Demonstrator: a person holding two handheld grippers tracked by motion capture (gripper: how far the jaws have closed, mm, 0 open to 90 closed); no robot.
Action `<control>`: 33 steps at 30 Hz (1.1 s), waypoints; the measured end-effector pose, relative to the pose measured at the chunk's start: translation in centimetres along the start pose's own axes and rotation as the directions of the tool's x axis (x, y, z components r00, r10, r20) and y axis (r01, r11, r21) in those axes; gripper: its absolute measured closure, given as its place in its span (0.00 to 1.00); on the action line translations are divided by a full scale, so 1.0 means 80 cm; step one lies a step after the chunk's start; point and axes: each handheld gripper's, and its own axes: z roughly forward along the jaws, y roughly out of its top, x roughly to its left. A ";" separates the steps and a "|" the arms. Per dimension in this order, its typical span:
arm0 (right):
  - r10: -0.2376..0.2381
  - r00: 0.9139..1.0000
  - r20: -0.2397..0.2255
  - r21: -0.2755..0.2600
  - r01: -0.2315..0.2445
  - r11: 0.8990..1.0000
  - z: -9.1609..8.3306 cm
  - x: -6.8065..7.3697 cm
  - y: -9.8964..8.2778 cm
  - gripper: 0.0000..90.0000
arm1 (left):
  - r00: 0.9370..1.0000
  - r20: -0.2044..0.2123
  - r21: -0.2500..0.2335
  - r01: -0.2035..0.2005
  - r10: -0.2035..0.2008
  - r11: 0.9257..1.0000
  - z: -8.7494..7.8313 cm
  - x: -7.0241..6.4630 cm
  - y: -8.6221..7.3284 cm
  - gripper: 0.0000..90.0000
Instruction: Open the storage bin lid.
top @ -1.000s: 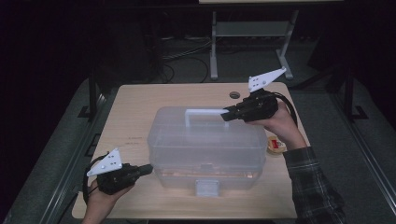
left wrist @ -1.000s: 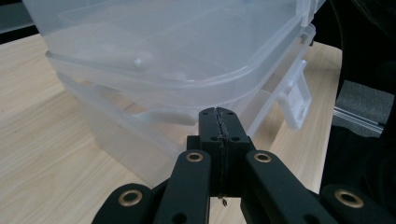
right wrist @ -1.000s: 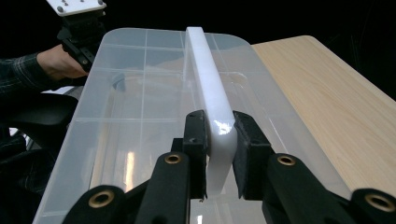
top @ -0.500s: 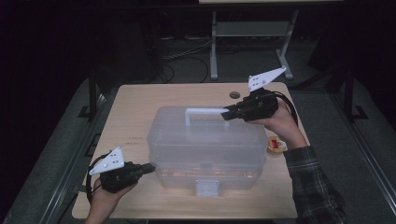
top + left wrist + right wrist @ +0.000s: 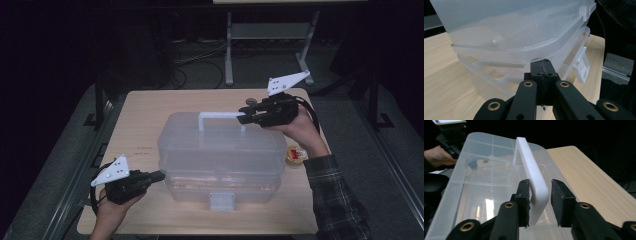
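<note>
At the middle of the table (image 5: 145,115) sits the translucent box (image 5: 220,155). Its white handle (image 5: 531,172) stands between the right gripper's (image 5: 539,195) just-parted jaws, unclamped; lifting now could drop it. Against the box's left corner, the left gripper (image 5: 541,72) is shut, empty.

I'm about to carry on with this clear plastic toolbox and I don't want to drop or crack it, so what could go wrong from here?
1. The right gripper has just been opening; its pads stand apart around the white handle, one gap plainly visible, so the handle could fall flat.
2. The left gripper is shut, its tip at the seam of the clear toolbox; a push could slide the box.
3. The front latch hangs near the table edge.
</note>
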 end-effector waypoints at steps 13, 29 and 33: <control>0.038 0.995 0.093 -0.047 -0.034 0.998 -0.016 -0.006 -0.001 0.54 | 1.000 -0.016 -0.019 -0.021 0.021 1.000 0.000 0.008 0.015 1.00; 0.076 0.982 0.170 -0.087 -0.061 0.994 -0.047 -0.008 -0.003 0.47 | 0.998 -0.021 -0.028 -0.053 0.053 0.998 0.007 0.013 0.030 1.00; 0.082 0.979 0.189 -0.097 -0.065 0.993 -0.060 -0.007 -0.005 0.46 | 0.998 -0.025 -0.031 -0.056 0.055 0.998 0.008 0.014 0.032 1.00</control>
